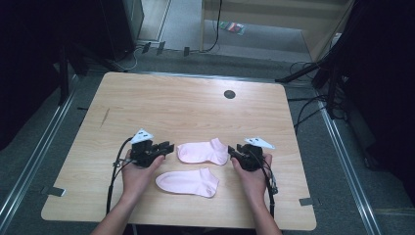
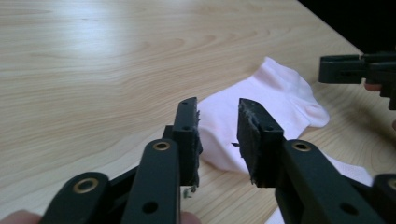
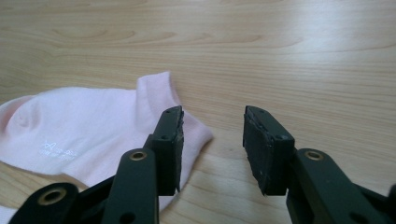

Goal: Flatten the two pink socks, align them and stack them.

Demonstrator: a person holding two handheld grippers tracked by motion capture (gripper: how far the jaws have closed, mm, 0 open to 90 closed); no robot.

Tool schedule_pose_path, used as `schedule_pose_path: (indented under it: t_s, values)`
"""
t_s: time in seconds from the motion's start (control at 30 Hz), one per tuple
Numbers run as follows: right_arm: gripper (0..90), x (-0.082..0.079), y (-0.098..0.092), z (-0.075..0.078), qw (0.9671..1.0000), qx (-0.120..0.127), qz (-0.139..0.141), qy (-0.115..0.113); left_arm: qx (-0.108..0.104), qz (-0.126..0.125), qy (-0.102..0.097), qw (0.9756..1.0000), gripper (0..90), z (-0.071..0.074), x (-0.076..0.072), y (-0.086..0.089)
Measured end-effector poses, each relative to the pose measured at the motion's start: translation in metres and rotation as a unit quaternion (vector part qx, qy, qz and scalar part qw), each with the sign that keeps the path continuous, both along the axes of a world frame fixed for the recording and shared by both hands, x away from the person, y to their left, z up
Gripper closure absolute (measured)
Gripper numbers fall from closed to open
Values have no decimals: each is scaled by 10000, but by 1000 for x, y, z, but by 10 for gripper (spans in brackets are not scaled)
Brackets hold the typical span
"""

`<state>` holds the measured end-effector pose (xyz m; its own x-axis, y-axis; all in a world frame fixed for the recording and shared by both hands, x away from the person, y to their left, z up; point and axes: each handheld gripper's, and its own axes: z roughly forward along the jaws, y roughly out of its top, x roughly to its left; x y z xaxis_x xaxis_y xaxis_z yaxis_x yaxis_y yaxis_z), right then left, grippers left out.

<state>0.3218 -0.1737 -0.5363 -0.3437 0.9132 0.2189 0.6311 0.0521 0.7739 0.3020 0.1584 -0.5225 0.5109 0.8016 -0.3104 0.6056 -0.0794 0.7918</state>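
Two pink ankle socks lie flat on the wooden tabletop point(image 1: 186, 98), toward its near edge. The farther sock point(image 1: 203, 152) stretches between the two hands, its long axis running from nine o'clock to three o'clock in the high view; its toe end points at the left tongs point(image 1: 169, 147) and its cuff end reaches toward the right tongs point(image 1: 231, 150). The nearer sock point(image 1: 188, 182) lies just beside it at about six o'clock, on much the same axis, apart from both tongs.

Both tongs are released, with a clear gap between the jaws of each and nothing held. In the left gripper view the farther sock sits straight ahead past the jaw tips. In the right gripper view its cuff lies at ten o'clock, with one jaw over its edge, though whether that jaw touches the cloth is hard to tell. Each hand looks about equally near its own end, so a two-ended pickup of the farther sock seems the likely move.
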Motion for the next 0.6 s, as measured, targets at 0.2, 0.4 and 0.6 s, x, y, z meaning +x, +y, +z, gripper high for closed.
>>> schedule_pose_path:
  t_s: [0.2, 0.4, 0.6]
  values:
    - [556, 6, 16, -7, 9995, -275, 148, 84, 765, 99, 255, 9967, 610, -9, 13, -26]
    - [616, 5, 27, -11, 9965, -779, 290, -42, 1268, 185, 370, 9911, 696, -17, 10, -22]
    - [753, -1, 27, -13, 9951, -923, 274, -204, 1330, 68, 462, 9900, 836, -18, 7, -19]
